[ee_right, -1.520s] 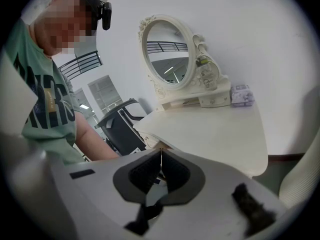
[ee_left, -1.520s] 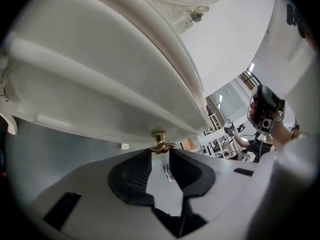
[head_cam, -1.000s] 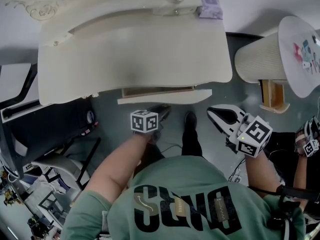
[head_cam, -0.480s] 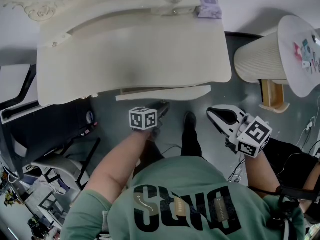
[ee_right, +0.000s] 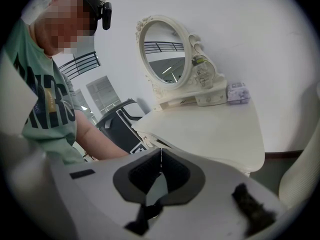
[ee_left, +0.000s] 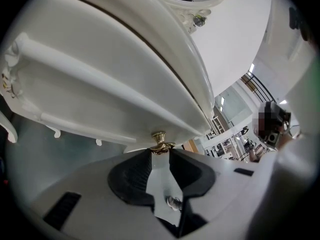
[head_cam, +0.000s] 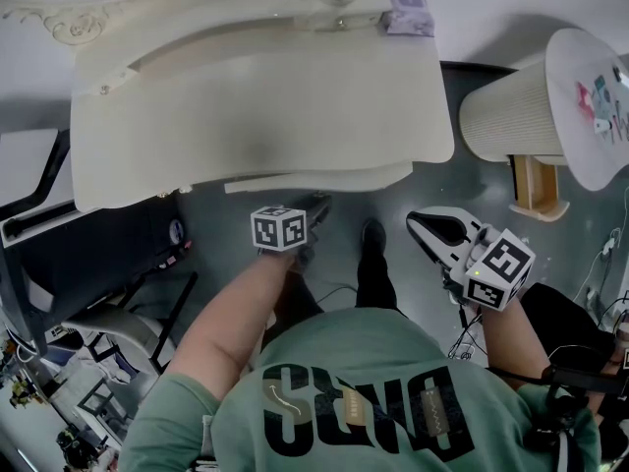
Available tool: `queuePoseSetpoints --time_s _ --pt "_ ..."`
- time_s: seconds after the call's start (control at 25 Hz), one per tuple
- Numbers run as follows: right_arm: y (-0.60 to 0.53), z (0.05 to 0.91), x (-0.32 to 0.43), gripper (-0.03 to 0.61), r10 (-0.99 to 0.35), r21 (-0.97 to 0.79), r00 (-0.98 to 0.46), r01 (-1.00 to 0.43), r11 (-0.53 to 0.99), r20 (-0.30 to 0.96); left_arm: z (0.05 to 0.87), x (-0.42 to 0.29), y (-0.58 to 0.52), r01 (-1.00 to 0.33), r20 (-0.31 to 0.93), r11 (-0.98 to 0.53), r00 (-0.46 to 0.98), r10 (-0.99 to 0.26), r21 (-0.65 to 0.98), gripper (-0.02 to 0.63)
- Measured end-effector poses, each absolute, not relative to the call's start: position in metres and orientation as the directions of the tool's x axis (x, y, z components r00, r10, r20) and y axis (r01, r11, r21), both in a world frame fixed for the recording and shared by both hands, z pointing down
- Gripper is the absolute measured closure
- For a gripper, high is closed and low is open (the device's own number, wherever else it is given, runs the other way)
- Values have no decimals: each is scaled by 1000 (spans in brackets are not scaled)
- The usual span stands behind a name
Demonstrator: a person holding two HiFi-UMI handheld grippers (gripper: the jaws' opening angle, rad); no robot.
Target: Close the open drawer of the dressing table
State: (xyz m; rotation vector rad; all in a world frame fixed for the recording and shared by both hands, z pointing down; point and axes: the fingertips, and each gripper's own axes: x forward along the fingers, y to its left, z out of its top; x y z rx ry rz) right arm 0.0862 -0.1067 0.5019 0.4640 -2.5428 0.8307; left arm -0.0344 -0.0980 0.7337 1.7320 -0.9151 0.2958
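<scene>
The cream dressing table (head_cam: 256, 96) fills the upper head view. Its drawer front (head_cam: 324, 178) juts only a narrow strip out from under the tabletop edge. My left gripper (head_cam: 313, 207) reaches up to that front from below. In the left gripper view its jaws (ee_left: 160, 151) stand part way apart with the brass drawer knob (ee_left: 159, 140) caught between the tips. My right gripper (head_cam: 421, 219) hangs off to the right of the drawer, touching nothing. Its jaws (ee_right: 161, 151) meet at the tips with nothing between them.
A white ribbed stool (head_cam: 506, 116) stands right of the table, with a wooden piece (head_cam: 536, 193) beside it. A black chair (head_cam: 88, 254) sits at the left. An oval mirror (ee_right: 167, 54) and a small lilac box (head_cam: 408, 13) rest at the table's back. The person's shoes (head_cam: 373, 234) stand below the drawer.
The drawer front has slid further in under the tabletop. My left gripper has followed it towards the table. The right gripper has kept still.
</scene>
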Motion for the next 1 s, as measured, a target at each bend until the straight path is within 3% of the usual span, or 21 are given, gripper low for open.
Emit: queuePoseSetpoints --time_s 1.0 --pt "-119 512 89 566 -178 -490 -854 -437 754 489 735 -41 -136 -691 580 -59 648 -494 720 497"
